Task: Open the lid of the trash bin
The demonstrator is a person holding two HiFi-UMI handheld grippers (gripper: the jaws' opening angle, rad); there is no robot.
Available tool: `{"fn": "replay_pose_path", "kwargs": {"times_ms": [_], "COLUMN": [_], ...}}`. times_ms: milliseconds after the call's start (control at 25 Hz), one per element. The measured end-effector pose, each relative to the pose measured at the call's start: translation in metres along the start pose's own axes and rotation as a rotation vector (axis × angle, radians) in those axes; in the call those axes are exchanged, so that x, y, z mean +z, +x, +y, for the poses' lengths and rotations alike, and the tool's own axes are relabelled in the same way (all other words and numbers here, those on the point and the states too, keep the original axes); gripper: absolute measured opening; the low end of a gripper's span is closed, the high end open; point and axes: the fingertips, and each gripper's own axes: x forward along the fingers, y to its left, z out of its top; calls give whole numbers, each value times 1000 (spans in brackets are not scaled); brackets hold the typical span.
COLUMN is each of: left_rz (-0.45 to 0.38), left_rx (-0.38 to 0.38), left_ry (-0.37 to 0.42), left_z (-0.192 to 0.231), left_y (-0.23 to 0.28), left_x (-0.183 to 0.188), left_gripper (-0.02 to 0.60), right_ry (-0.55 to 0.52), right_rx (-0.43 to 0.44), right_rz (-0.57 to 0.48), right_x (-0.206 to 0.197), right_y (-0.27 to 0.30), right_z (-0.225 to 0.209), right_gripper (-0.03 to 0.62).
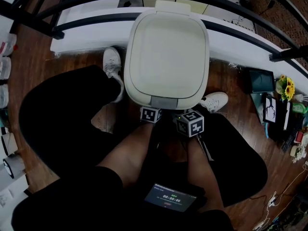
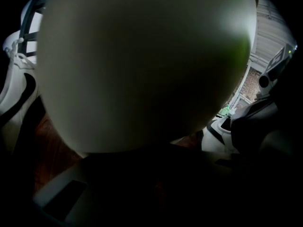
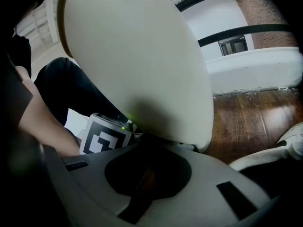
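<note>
The white trash bin point(image 1: 167, 52) stands on the wooden floor between the person's feet, and its lid lies flat and closed. A grey tab point(image 1: 166, 101) marks the lid's front edge. My left gripper point(image 1: 150, 113) and right gripper point(image 1: 190, 122) sit side by side just below that tab, jaws hidden under their marker cubes. The bin's pale wall point(image 2: 142, 65) fills the left gripper view, where the jaws are lost in shadow. In the right gripper view the bin point(image 3: 137, 65) looms close above my right gripper point(image 3: 147, 174), whose grey jaws meet with nothing between them.
White shoes point(image 1: 112, 64) point(image 1: 214, 101) flank the bin. A white ledge point(image 1: 91, 32) with black railings runs behind it. A dark tablet point(image 1: 261, 81), sunflowers point(image 1: 285, 86) and small clutter lie at the right. A timer screen point(image 1: 171, 197) rests at the person's lap.
</note>
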Motion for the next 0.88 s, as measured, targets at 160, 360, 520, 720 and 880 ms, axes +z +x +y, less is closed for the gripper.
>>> {"fn": "replay_pose_path", "kwargs": {"times_ms": [160,360,520,720,880], "left_rz": [-28,-38,-65,-31,-29], "left_rx": [-3,1,17,23,25], "left_ry": [2,5,-6,-1,-20], "left_z": [-6,-8,-5,-5,-3], "left_y": [9,8,8,7,7], "left_x": [4,5,8,-3,-7], "left_gripper": [38,38,37,37,38], "right_ry": [31,48,59,70,109], "right_rx": [16,4,3,-13,3], "right_rz": [-22,-37,-55,-46,-63], "right_x": [-1,-1,2,-2,-1], "right_y": [-5,-8,-7,-9,-11], "right_z": [-4,-6,-7,-7,-3], "right_gripper": [12,12,12,12,12]}}
